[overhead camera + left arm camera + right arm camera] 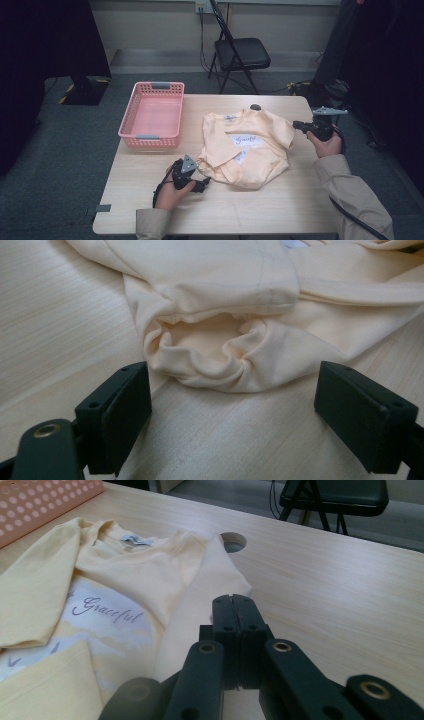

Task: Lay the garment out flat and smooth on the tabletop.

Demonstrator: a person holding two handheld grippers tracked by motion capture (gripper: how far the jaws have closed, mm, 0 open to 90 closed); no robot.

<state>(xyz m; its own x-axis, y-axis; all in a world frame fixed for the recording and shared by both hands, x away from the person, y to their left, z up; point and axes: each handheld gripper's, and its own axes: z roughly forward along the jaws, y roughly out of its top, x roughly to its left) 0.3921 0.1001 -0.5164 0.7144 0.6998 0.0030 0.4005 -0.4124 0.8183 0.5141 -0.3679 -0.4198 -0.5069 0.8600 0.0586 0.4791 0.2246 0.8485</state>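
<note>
Left gripper [200, 185]: sitting low at the near left of the surface [260, 210], its fingers [120, 410] standing wide apart and holding nothing; bare wood is showing between them.

Key relation: the shirt [247, 150] is lying straight ahead of the left gripper, its nearest bunched corner [210, 360] falling just beyond the open gap and a little toward the left finger, not yet between the pads. The left gripper is the nearer one to that corner, so a short push forward looks like what a grip on it is calling for.

Shirt: pale yellow, lying partly folded in the middle of the surface, collar toward the far edge and hem toward the person, so its long axis is running near to far. One sleeve is folded in over the printed front [107, 611].

Right gripper [300, 125]: hovering at the shirt's right edge, raised off the surface, fingers [235, 615] pressed together with nothing between them. In the right gripper view they are pointing over the folded right sleeve [210, 580].

Basket [152, 117]: pink, standing on the far left of the surface, apart from the shirt.

Hard to make out: the left gripper view is cutting off most of the shirt; how many layers are bunched in the near corner cannot be told. The print is partly covered by the sleeve. A small dark hole [233, 542] is showing in the surface by the collar.
</note>
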